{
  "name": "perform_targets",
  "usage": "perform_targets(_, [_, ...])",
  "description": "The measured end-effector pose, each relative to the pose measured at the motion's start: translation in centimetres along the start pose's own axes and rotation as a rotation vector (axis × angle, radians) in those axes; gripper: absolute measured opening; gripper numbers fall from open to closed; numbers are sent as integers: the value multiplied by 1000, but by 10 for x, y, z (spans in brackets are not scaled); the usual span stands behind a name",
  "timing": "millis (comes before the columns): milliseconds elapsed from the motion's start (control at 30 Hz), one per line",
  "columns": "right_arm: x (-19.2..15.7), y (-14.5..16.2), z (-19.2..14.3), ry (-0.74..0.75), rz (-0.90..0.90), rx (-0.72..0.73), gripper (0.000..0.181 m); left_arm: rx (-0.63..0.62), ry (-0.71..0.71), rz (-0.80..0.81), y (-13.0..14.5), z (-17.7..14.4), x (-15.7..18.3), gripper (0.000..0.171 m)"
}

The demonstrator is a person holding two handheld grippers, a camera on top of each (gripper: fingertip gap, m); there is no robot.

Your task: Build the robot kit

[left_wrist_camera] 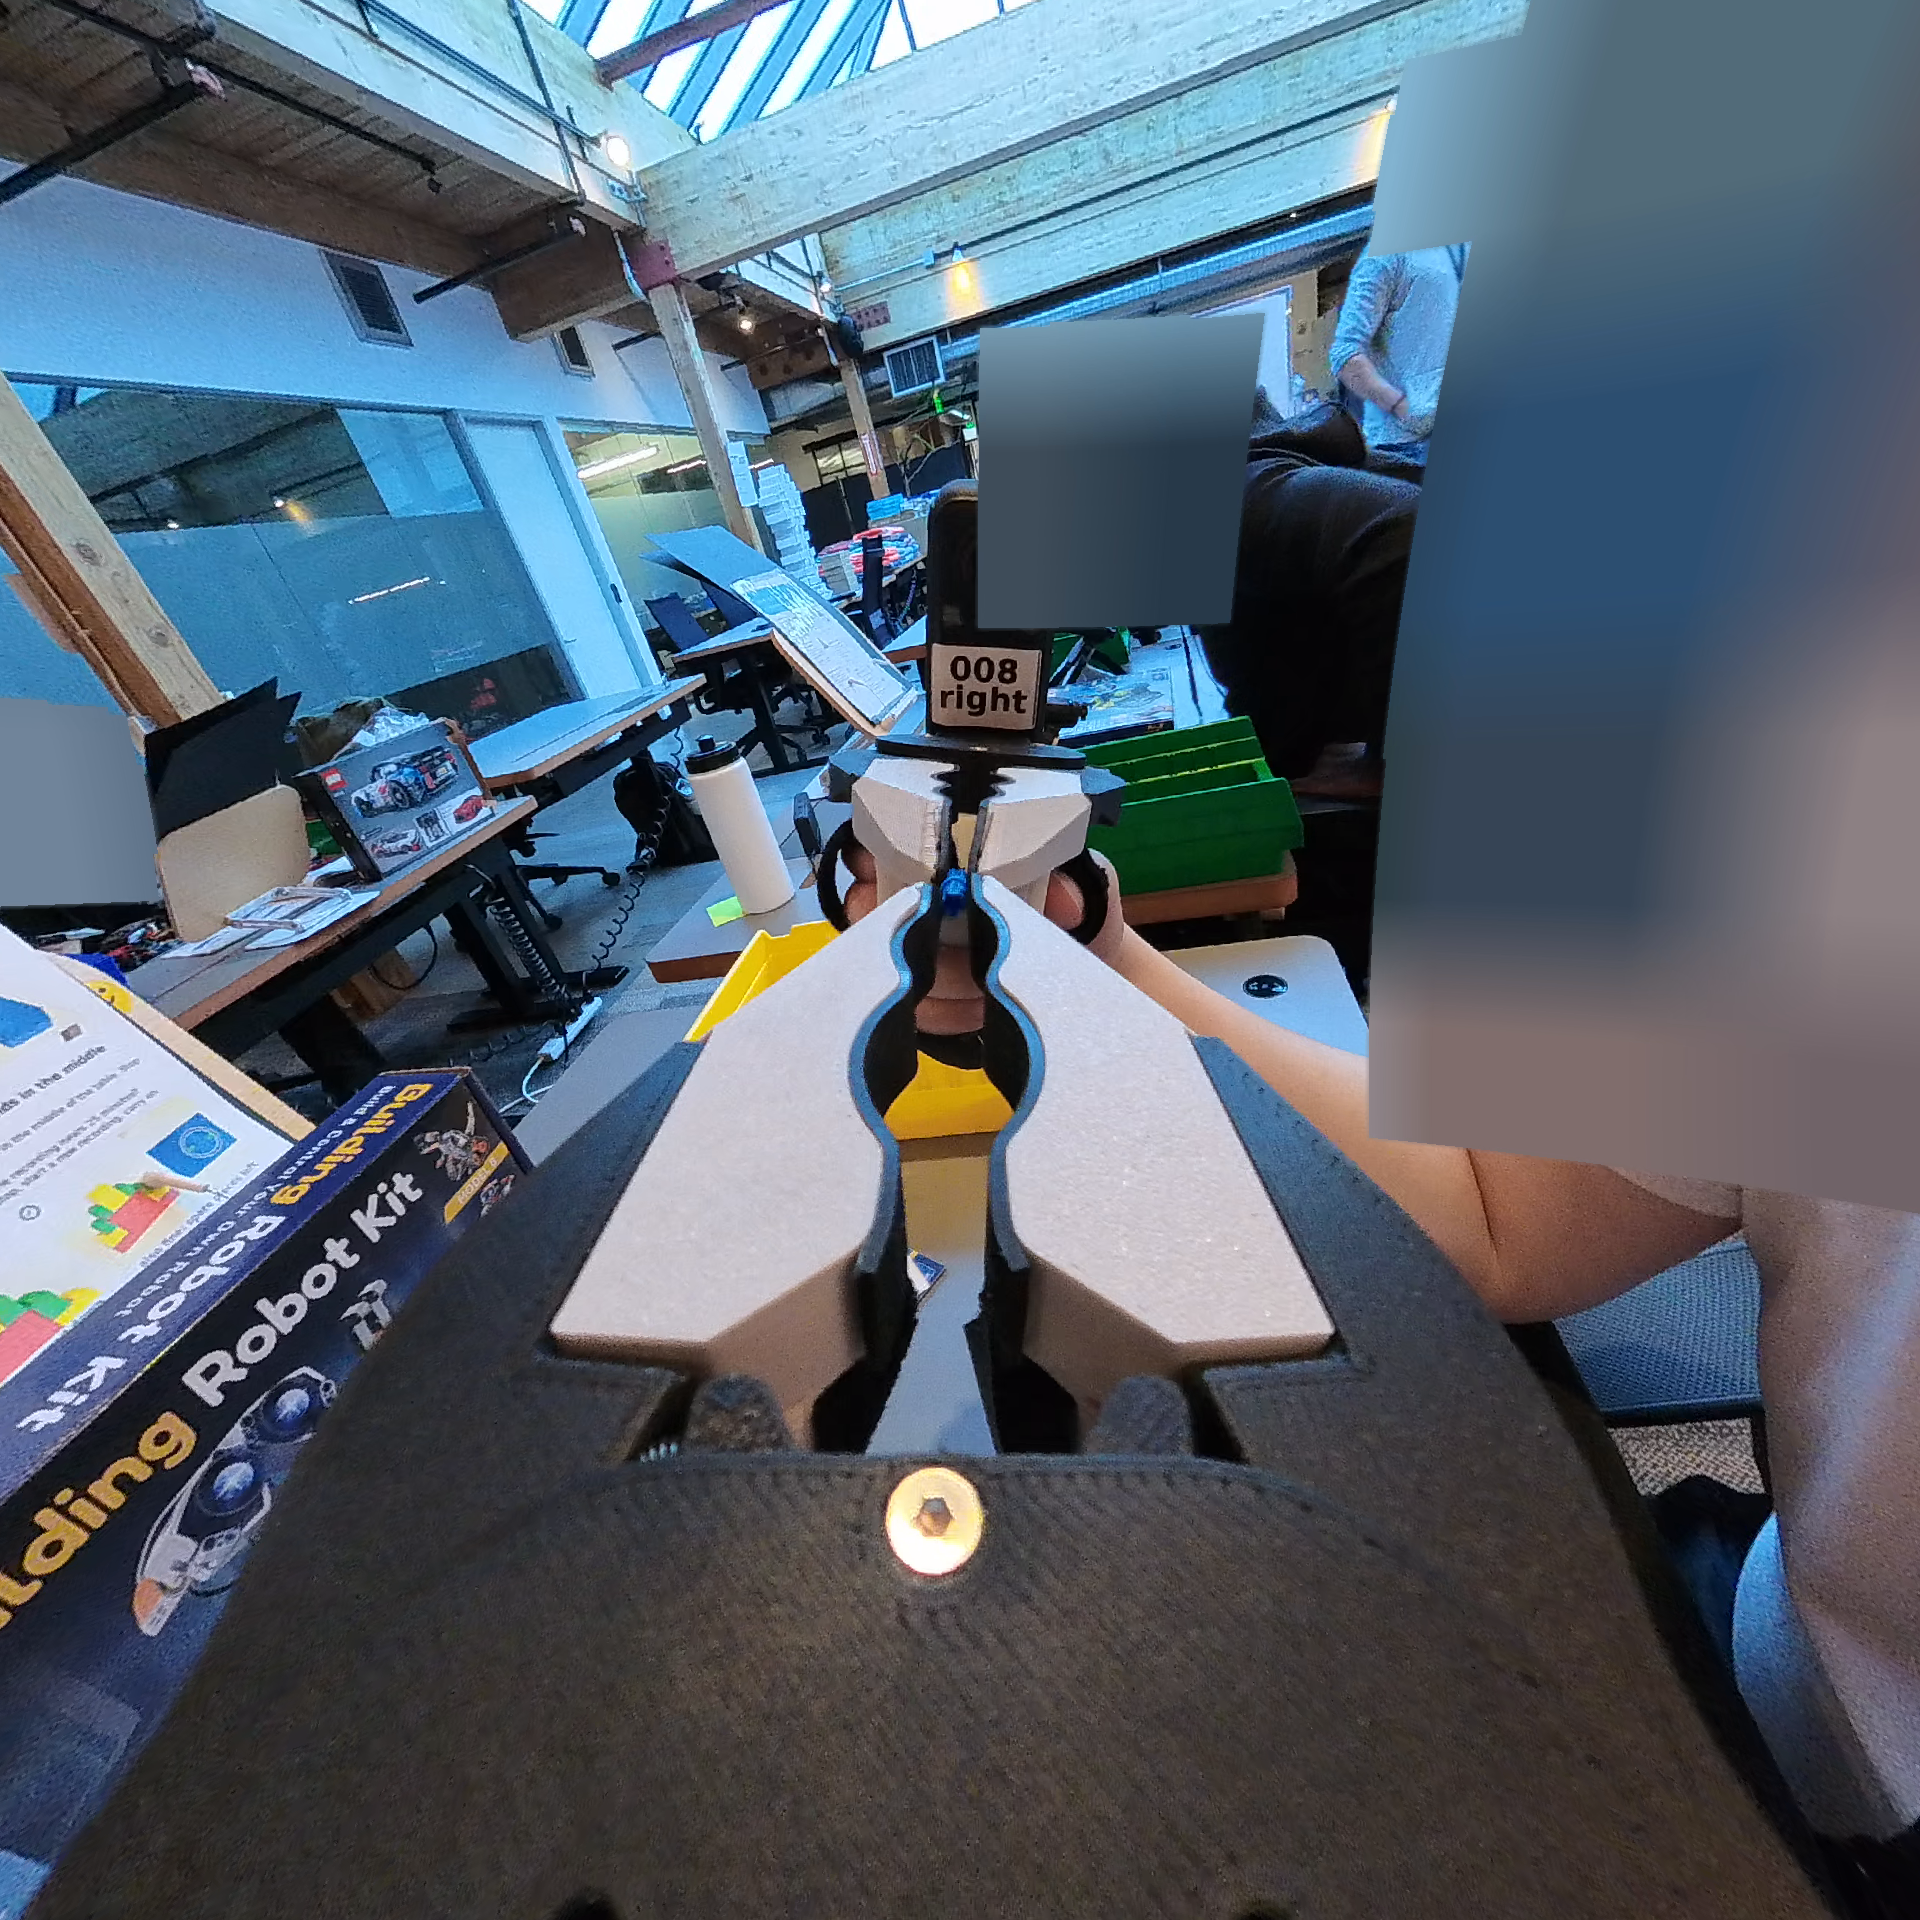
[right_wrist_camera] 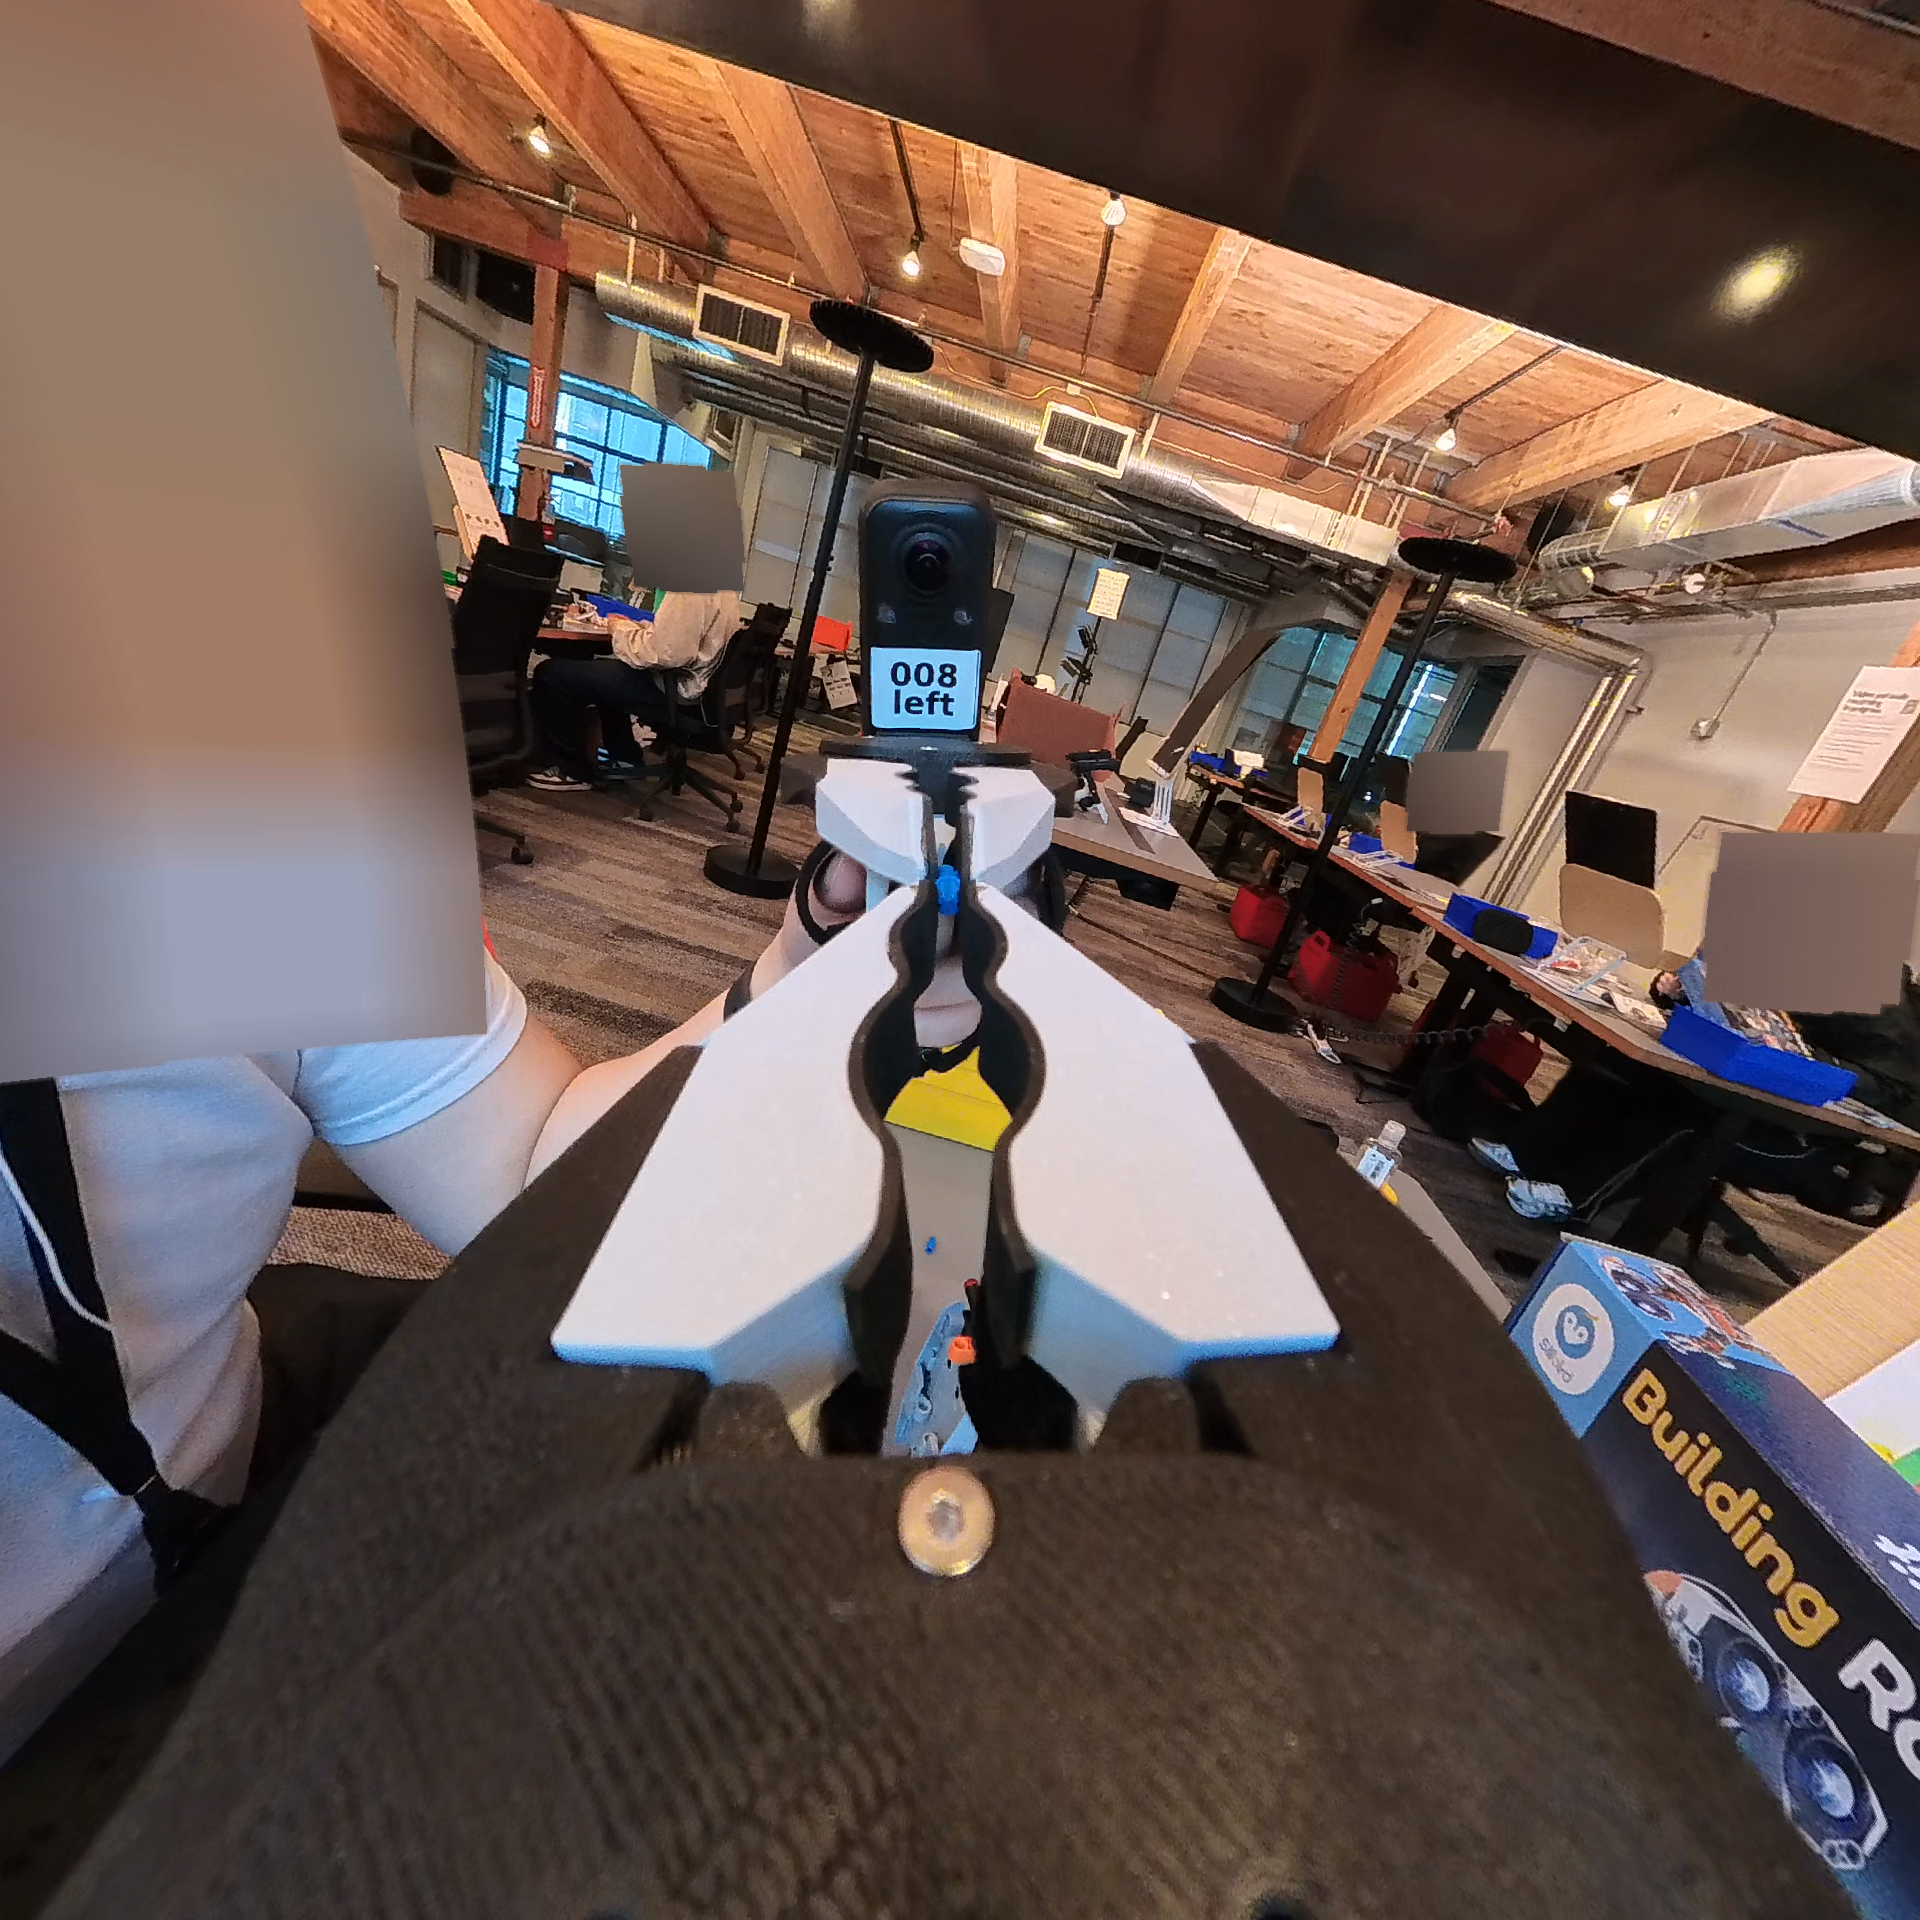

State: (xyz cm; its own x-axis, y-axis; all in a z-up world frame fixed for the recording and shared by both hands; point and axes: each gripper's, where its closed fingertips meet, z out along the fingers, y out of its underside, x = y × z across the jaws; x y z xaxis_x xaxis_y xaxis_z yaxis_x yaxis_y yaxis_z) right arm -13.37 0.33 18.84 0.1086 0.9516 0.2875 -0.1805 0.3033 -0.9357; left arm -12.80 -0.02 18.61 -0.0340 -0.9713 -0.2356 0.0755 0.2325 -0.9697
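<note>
one printed kit box (left_wrist_camera: 239,1299) lies at the left, with one yellow tray (left_wrist_camera: 769,966) beyond it. in the middle, two grippers meet tip to tip in the air. the left gripper (left_wrist_camera: 951,914) and right gripper (right_wrist_camera: 945,914) both look clenched on one small blue piece (left_wrist_camera: 954,891), pinched where their tips touch.

Overhead, pale timber beams (left_wrist_camera: 935,177) frame a slanted glass skylight (left_wrist_camera: 769,52) at the top of the left wrist view, with a frosted glass partition wall (left_wrist_camera: 343,582) at middle left and wood-topped desks on black legs (left_wrist_camera: 436,883) below it. In the right wrist view a warm orange plank ceiling (right_wrist_camera: 1039,260) carries small spot lamps (right_wrist_camera: 911,260) and silver ducting (right_wrist_camera: 935,405); grey patterned carpet (right_wrist_camera: 644,935) fills the middle, long work tables (right_wrist_camera: 1558,987) run down the right, and black office chairs (right_wrist_camera: 499,665) stand at left.
</note>
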Motion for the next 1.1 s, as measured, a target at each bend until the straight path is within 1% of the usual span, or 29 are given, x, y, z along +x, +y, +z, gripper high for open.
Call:
perform_targets(933, [4, 3, 0, -19, 17, 21, 3, -9, 10, -11, 5, 2, -3, 2])
perform_targets(1000, [9, 3, 2, 0, 5, 25, 3, -19, -8, -6, 6, 2, -5, 3])
perform_targets(1067, [15, 4, 0, 41, -40, 17, 9, -46, -13, -2, 9, -1, -7, 3])
perform_targets(1100, [16, 7, -8, 52, -62, 1, 9, -54, -15, -7, 9, -5, -9, 3])
